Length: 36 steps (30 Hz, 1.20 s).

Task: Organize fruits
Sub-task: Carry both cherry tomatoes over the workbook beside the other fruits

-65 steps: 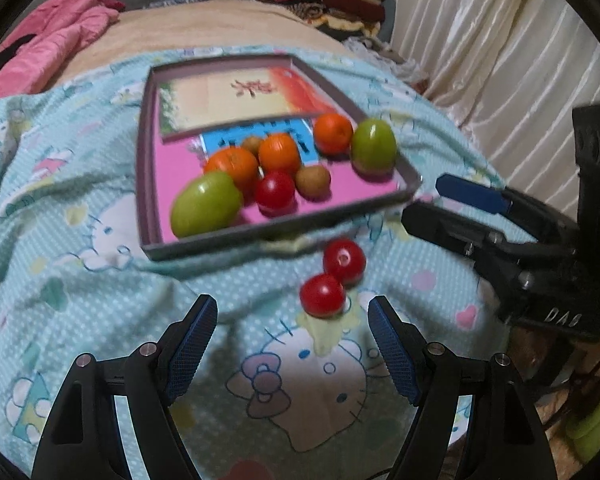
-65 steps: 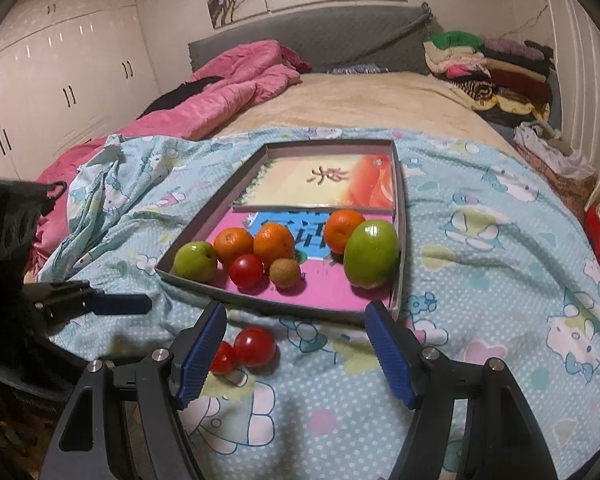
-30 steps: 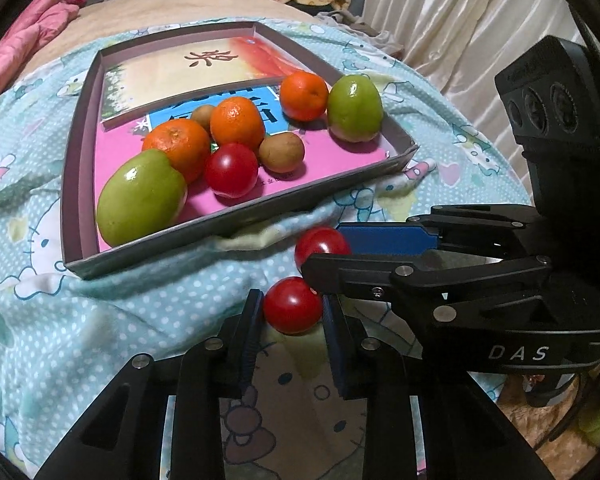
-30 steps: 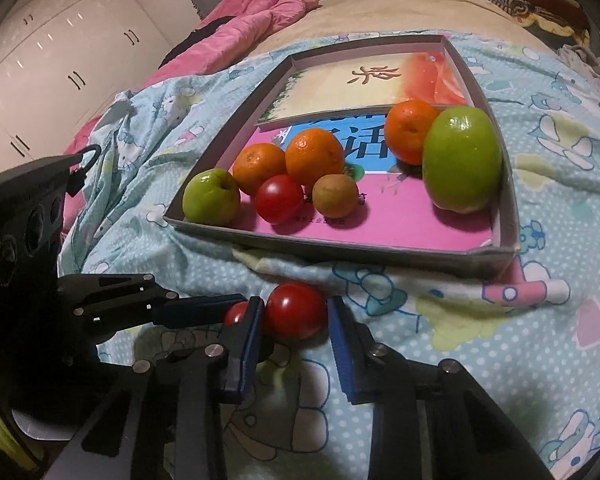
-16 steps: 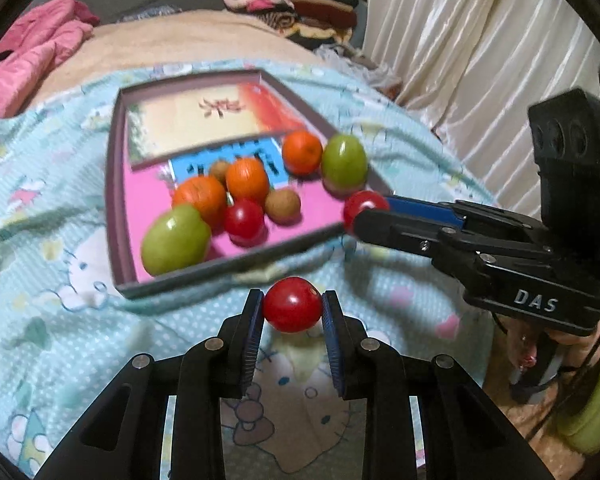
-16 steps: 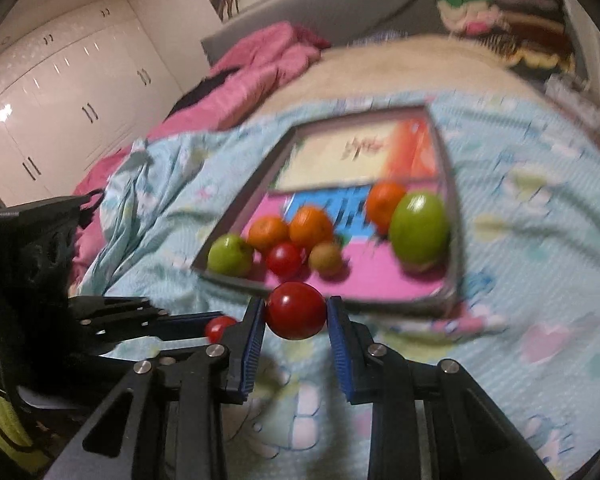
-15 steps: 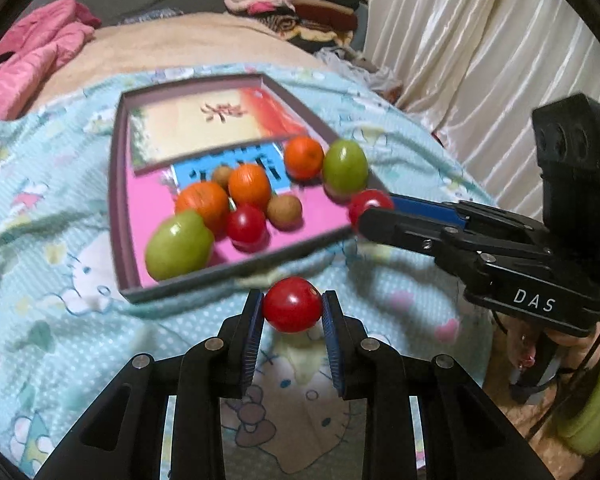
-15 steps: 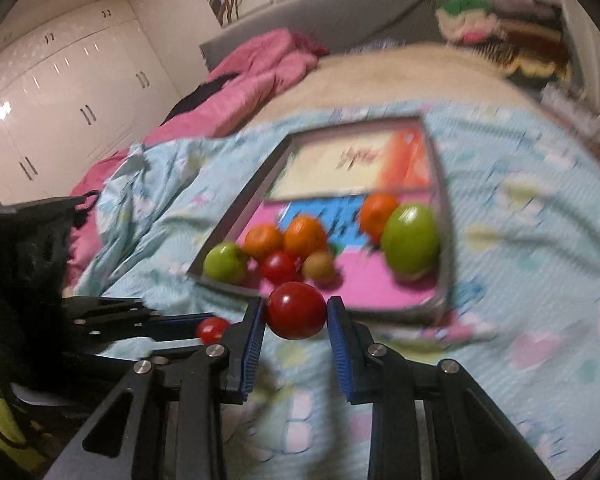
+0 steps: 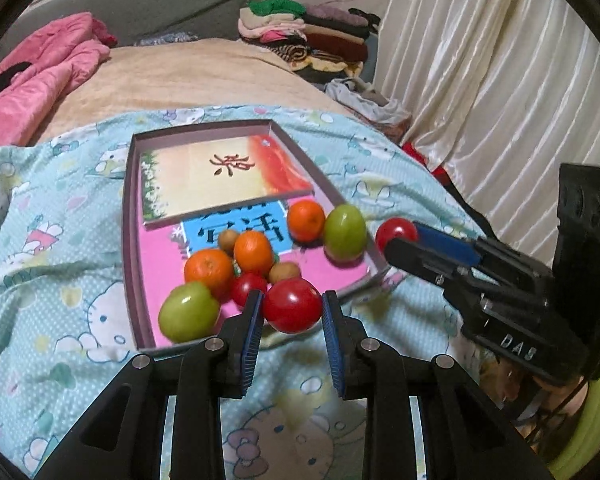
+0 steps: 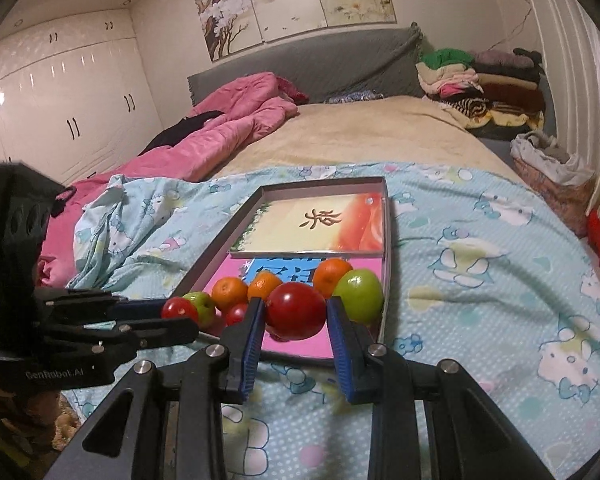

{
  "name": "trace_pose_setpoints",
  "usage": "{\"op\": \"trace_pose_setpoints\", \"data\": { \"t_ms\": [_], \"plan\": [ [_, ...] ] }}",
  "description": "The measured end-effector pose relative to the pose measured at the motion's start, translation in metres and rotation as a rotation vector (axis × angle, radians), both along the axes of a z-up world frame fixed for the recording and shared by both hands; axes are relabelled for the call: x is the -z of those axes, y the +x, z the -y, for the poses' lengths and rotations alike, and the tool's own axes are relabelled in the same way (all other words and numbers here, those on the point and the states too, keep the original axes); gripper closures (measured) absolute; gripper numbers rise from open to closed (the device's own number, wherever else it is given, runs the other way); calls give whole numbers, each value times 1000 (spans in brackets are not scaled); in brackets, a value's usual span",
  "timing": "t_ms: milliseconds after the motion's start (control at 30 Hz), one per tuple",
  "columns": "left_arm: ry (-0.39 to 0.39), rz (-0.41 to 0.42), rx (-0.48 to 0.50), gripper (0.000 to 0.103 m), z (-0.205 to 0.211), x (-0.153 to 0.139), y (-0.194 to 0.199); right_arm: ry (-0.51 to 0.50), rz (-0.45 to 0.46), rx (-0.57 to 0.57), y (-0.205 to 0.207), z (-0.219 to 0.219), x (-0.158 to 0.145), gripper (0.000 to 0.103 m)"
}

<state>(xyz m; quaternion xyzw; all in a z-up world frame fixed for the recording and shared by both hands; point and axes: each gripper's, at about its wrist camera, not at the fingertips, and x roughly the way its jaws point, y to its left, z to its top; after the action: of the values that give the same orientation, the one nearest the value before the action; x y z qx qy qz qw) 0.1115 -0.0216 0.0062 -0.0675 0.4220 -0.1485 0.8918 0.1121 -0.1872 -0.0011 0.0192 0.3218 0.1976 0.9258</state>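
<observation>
A shallow grey box tray (image 9: 129, 216) with a pink floor lies on the blue cartoon blanket. It holds three oranges (image 9: 253, 252), two green fruits (image 9: 345, 232), small brown fruits (image 9: 284, 272) and a red tomato (image 9: 247, 287). My left gripper (image 9: 293, 314) is shut on a red tomato (image 9: 292, 300), held in the air just before the tray's near edge. My right gripper (image 10: 296, 322) is shut on a second red tomato (image 10: 296, 308), above the tray's near right corner. In the left wrist view this right gripper (image 9: 398, 240) comes in from the right with its tomato (image 9: 395, 229).
A printed book (image 9: 220, 178) fills the tray's far half. A pink quilt (image 10: 220, 136) lies at the far left of the bed, and folded clothes (image 10: 480, 80) are stacked at the headboard. White curtains (image 9: 500, 100) hang on the right, with a bag (image 10: 552, 172) beside the bed.
Both grippers have lifted their tomatoes off the blanket and risen. The tray now sits lower and farther away in both views, and more of the room shows.
</observation>
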Motion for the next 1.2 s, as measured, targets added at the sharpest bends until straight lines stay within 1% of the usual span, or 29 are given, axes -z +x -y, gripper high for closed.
{"op": "trace_pose_setpoints", "data": {
  "t_ms": [367, 500, 667, 900, 1200],
  "plan": [
    [14, -36, -9, 73, 13, 10, 13, -2, 4, 31, 6, 7, 0, 71],
    [39, -39, -19, 73, 15, 15, 17, -7, 1, 37, 8, 9, 2, 71],
    [47, -54, -26, 73, 16, 22, 23, -20, -3, 44, 11, 8, 4, 71],
    [54, -71, -34, 73, 13, 32, 28, -26, -8, 50, 13, 8, 7, 71],
    [41, -74, -23, 73, 15, 38, 30, -43, -21, 44, 16, 7, 13, 71]
  ]
}}
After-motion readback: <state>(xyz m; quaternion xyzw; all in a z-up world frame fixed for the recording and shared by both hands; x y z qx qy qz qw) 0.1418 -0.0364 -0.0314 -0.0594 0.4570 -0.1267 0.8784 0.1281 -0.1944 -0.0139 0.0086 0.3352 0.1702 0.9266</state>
